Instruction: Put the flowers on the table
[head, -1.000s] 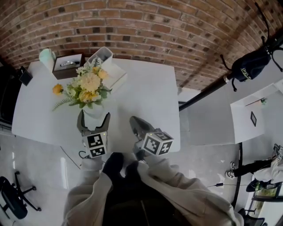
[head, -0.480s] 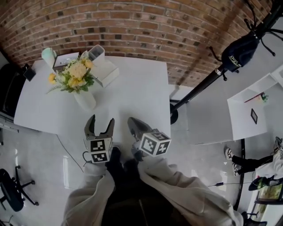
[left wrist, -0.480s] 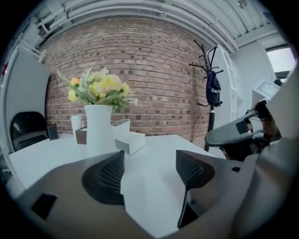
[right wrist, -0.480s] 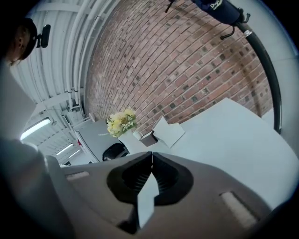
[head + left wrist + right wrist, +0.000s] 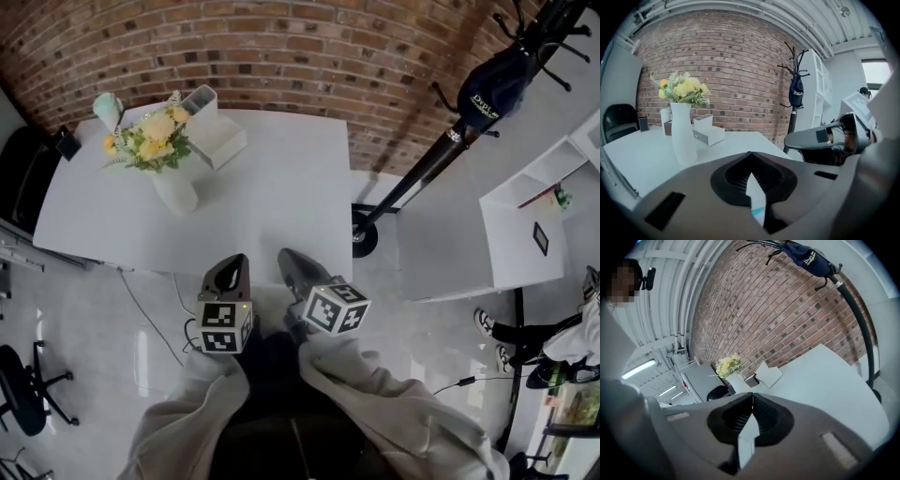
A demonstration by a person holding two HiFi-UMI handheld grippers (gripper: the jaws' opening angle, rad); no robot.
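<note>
Head view is showing the flowers (image 5: 150,141) standing in a white vase (image 5: 176,192) at about 10 o'clock on the tabletop (image 5: 281,206), just beside a white box (image 5: 217,141). The left gripper (image 5: 231,265) and right gripper (image 5: 289,262) are hovering at 6 o'clock, off the near edge and over the floor (image 5: 94,319). Both are keeping their jaws pressed together on nothing. Open tabletop is stretching from 12 round to 5 o'clock. At 2 o'clock a dark bag (image 5: 494,82) is hanging on a coat rack (image 5: 422,178), its white lettering too small to read.
</note>
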